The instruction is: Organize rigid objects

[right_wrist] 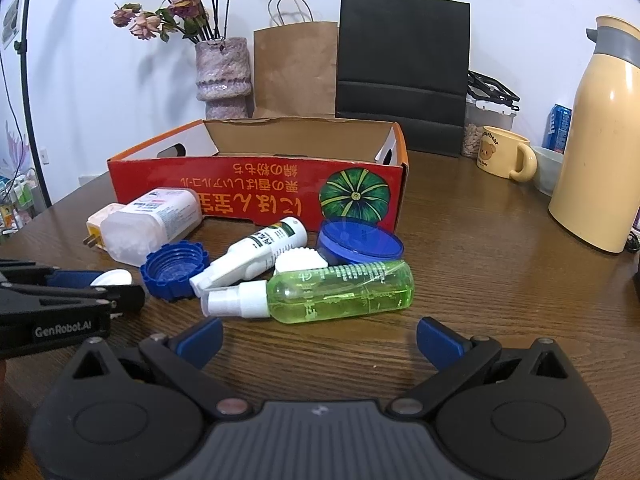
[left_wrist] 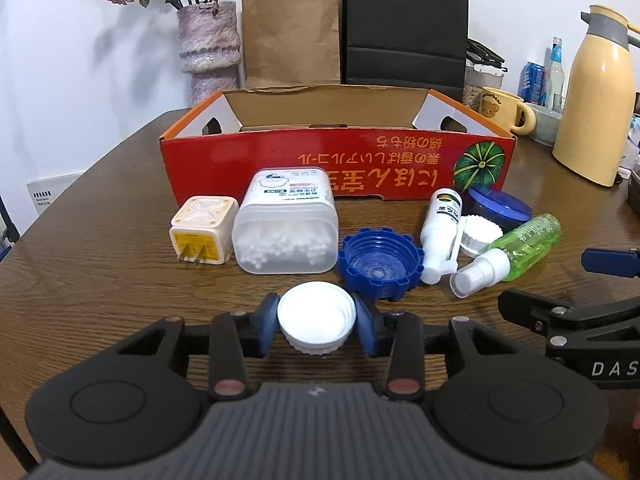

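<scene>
My left gripper (left_wrist: 316, 318) is shut on a white bottle cap (left_wrist: 317, 314), low over the table in front of the other objects; the cap also shows in the right wrist view (right_wrist: 112, 279). My right gripper (right_wrist: 318, 338) is open and empty, just in front of a green spray bottle (right_wrist: 340, 292) lying on its side. A red open cardboard box (left_wrist: 340, 156) stands behind a row of objects: a cream plug adapter (left_wrist: 202, 230), a cotton swab tub (left_wrist: 286, 224), a blue cap (left_wrist: 380, 262), a white spray bottle (left_wrist: 440, 232), a small white lid (left_wrist: 480, 234) and a blue round tin (left_wrist: 500, 206).
A yellow thermos (left_wrist: 596, 96), a cream mug (left_wrist: 504, 110) and cans stand at the back right. A vase of dried roses (left_wrist: 210, 48), a brown paper bag (left_wrist: 290, 36) and a black bag (left_wrist: 404, 28) stand behind the box. The wooden table's left edge (left_wrist: 60, 200) curves away.
</scene>
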Demonstrator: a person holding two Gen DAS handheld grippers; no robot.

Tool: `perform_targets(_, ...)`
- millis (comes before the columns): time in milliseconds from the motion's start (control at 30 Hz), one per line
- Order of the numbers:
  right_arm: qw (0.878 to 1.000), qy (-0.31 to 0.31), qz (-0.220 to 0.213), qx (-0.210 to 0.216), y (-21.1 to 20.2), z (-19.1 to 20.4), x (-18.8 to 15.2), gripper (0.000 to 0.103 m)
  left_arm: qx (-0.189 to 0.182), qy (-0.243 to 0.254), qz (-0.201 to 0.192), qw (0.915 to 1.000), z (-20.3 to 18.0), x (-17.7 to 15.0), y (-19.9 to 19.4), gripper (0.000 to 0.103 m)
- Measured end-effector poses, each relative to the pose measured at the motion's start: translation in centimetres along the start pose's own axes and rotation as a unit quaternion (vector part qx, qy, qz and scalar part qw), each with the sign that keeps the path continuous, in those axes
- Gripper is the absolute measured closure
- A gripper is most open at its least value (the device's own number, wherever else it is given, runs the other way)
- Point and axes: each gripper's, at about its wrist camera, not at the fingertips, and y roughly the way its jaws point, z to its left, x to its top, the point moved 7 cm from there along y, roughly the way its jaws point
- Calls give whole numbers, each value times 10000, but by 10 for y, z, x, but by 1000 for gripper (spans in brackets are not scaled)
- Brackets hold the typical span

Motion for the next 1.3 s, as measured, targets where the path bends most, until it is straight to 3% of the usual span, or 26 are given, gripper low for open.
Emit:
perform_targets(567,9994,-247,-158,-156,-5,-5,19,0,20,-88,-34,10000,6,1,-3,62)
perform_targets(833,9993,-58,-225,-284,8,-24,40,1,54,-110,-51,9999,8,1,-4,62)
perform_targets(967,9997,66,-84,-242,22,-29,45,14,77,-126,-48,9999,10,1,-3,62)
perform_targets(1033,9996,158,18,-231,28,-32,44,24,79,-131,-44,9999,11,1,-3,62)
perform_targets(1100,9995,259,71,-182,30,-34,42,43,79,-137,-41,9999,11,1,-3,62)
perform_targets(1167,9992,329,148,-174,30,-35,39,51,73,-138,-33,9999,11,1,-2,62)
perform_targets(1300,9987,372,228,-246,26,-34,30,50,57,-129,-33,9999,11,1,-2,62)
